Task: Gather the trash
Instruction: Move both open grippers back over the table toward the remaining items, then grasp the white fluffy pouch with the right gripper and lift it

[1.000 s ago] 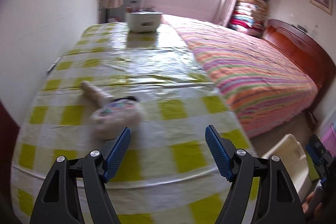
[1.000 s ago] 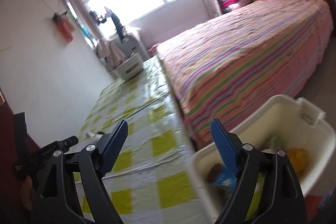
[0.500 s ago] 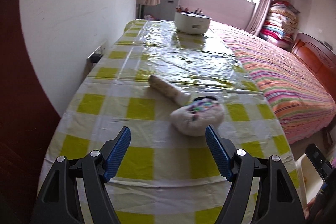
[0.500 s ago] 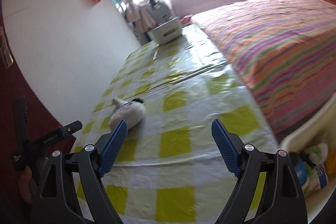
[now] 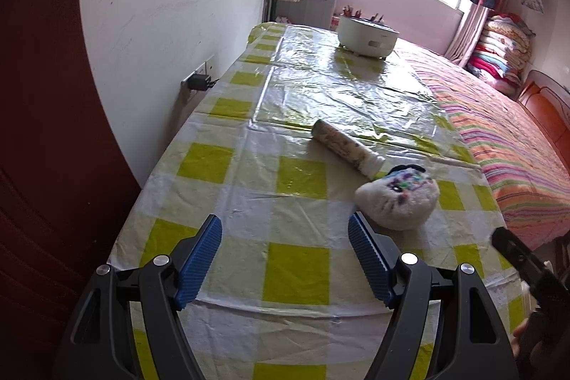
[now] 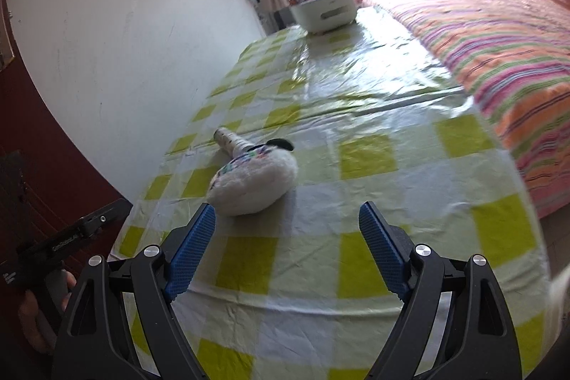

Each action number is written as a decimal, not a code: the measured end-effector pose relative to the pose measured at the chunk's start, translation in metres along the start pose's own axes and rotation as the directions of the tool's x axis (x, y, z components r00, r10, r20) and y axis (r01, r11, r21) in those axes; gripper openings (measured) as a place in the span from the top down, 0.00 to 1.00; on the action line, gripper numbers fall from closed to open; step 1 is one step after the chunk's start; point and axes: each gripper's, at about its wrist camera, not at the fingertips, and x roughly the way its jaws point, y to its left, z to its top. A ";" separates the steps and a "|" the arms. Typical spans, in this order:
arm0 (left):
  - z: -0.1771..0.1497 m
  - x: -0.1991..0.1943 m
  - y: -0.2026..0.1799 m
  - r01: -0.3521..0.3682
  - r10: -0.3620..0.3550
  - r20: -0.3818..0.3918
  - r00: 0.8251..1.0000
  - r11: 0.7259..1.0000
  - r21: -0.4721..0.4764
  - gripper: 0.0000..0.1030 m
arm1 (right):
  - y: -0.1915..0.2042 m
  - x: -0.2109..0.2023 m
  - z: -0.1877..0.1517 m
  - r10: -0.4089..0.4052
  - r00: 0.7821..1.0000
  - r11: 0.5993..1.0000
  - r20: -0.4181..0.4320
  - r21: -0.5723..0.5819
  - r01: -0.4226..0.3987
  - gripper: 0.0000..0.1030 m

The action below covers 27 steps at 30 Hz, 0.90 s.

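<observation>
Trash on the table (image 5: 295,259) comes to two pieces: a fluffy white pouch (image 5: 397,198) with coloured marks on top, and a patterned tube (image 5: 347,150) lying flat with its white-capped end touching the pouch's far side. Starting at the tongs, the left gripper (image 5: 285,232) stands wide apart with nothing between its blue pads, above the yellow-and-white checked cloth at the table's near end; the pouch lies just past its right finger. The right gripper (image 6: 286,219) is likewise spread wide and empty, the pouch (image 6: 254,184) just beyond its left finger and the tube (image 6: 231,141) behind that. Farther along the table a white pot (image 5: 367,36) stands at the far end. A striped bed (image 6: 498,48) runs along the table's right side.
</observation>
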 end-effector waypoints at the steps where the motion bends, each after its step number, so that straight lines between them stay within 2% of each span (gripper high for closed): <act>1: 0.001 0.000 0.002 -0.002 0.002 0.001 1.000 1.000 -0.006 0.31 | 0.001 0.006 0.001 0.013 1.000 1.000 -0.010 0.004 -0.013 0.21; 6: 0.002 0.004 0.009 -0.008 0.008 -0.004 1.000 1.000 -0.030 0.31 | 0.013 0.044 -0.001 0.036 0.993 0.999 -0.108 -0.006 -0.037 0.19; 10: 0.003 0.009 0.010 -0.011 0.011 -0.016 1.000 0.999 -0.030 0.31 | 0.019 0.063 0.002 0.067 0.987 0.998 -0.146 0.020 -0.065 0.19; 14: 0.003 0.010 0.009 -0.016 0.016 -0.020 1.000 1.000 -0.017 0.31 | 0.027 0.074 0.008 0.037 0.987 0.999 -0.153 -0.018 -0.041 0.18; 19: 0.003 0.013 0.011 -0.024 0.023 -0.027 0.999 1.000 -0.012 0.31 | 0.035 0.087 0.019 -0.046 0.987 0.995 -0.154 -0.099 0.031 0.16; 27: 0.005 0.016 0.016 -0.020 0.019 -0.037 0.999 0.999 -0.031 0.31 | 0.068 0.101 0.027 -0.139 0.982 0.952 -0.130 -0.290 0.096 0.12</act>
